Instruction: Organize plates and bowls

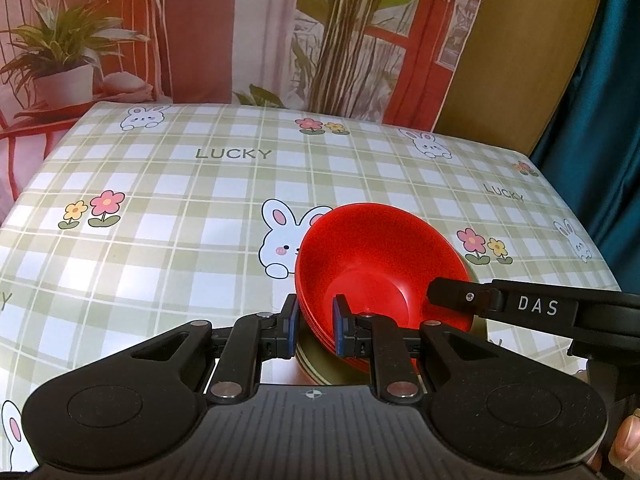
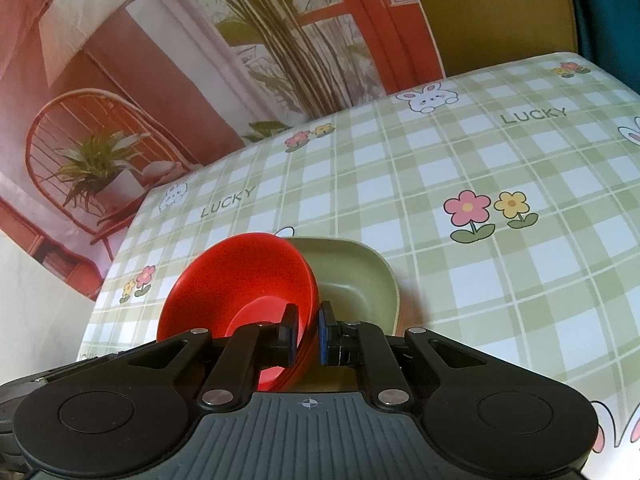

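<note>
Green plate (image 1: 316, 364) mostly hidden under red bowls (image 1: 372, 264); bowl count unclear.

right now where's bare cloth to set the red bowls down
Free: the wide stretch left of the red bowls, and the far strip toward the backdrop. Crowded: the near edge, where both grippers, left and right, clamp the bowls over the green plate.

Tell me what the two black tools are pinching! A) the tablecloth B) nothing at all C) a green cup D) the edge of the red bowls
D: the left tool and the right tool each have their blue pads shut on the rim of the stacked red bowls, which sit tilted over a pale green plate.
</note>
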A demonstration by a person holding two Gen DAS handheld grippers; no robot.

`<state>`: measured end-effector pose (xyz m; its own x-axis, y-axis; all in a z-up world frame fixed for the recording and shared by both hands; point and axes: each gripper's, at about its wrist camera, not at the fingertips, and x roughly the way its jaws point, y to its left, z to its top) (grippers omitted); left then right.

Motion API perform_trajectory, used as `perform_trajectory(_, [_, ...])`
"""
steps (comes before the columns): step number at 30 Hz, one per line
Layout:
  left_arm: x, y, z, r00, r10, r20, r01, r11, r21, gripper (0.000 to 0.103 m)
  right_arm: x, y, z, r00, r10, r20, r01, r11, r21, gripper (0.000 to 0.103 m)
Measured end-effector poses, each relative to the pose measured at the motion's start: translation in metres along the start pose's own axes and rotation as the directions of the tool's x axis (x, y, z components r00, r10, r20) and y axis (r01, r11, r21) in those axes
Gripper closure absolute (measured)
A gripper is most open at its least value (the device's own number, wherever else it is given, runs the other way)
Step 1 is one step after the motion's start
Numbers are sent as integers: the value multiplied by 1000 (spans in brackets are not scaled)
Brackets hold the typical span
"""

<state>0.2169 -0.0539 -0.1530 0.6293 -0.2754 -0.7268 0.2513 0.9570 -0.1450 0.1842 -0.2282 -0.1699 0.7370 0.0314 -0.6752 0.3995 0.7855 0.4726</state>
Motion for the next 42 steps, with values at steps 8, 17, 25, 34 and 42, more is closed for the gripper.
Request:
perform_trajectory(8, [0,0,-1,1000,2,2,-2,1000,-1,85,0,0,0,1000,0,1,0,1000,-1,92])
perform_trajectory(17, [1,1,0,1000,-1,1,1,1000,-4,85,0,0,0,1000,0,0,0,1000,1,92])
perform_trajectory(25, [-2,1,0,1000,-17,10,17,1000,-12,84,-8,7,1,1000,-2,25,3,999,-33,80])
perform_trajectory(34, [-8,1,0,1000,-16,24,16,1000,-13,83,-23,8,8,996,-37,80,43,997,-71,76])
perform_trajectory(42, [-24,-2,3,995,-31,97,31,1000,3,56,-35,4,11,990,-73,120,83,994,-78,60])
